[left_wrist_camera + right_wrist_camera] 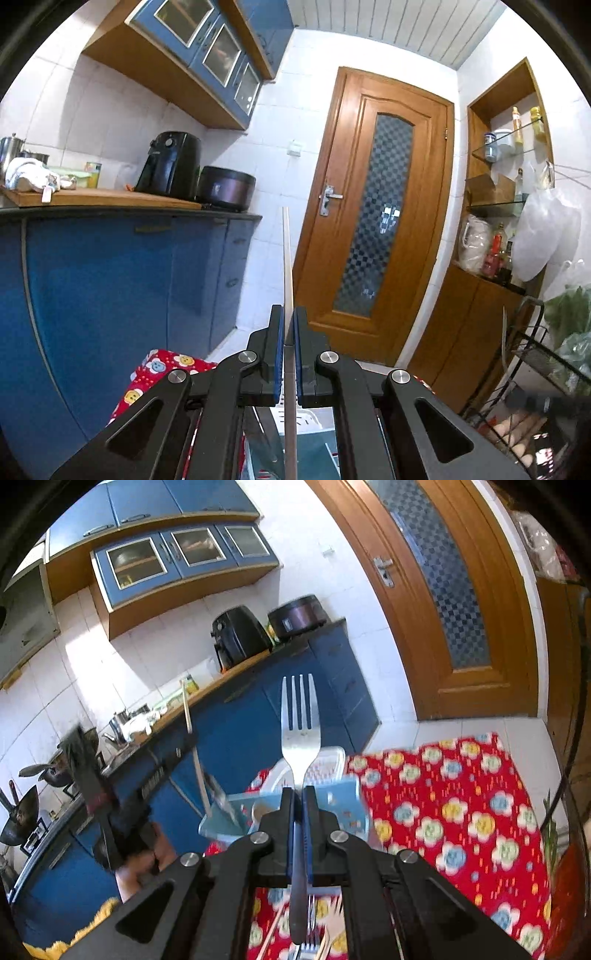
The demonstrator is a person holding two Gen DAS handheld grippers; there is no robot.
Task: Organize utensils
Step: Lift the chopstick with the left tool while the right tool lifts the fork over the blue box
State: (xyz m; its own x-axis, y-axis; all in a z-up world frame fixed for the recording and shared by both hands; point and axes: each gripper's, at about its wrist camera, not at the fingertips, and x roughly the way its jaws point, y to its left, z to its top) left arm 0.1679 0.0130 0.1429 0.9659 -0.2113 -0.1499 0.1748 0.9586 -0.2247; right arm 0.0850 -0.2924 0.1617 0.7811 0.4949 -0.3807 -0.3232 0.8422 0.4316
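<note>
A chopstick is being pinched by the left hand-held gripper, a fork by the right hand-held gripper. The blue holder, at six o'clock below the fork, is still being filled; more utensils are waiting.

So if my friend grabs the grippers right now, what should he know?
Left gripper: shut on a chopstick, which points up and forward.
Right gripper: shut on a fork, tines forward, above the blue holder.
The holder sits on the red flowered cloth, beside a white basket.
Done: both pieces are picked up.
Left: put them away; more utensils lie on the cloth under the right gripper.
</note>
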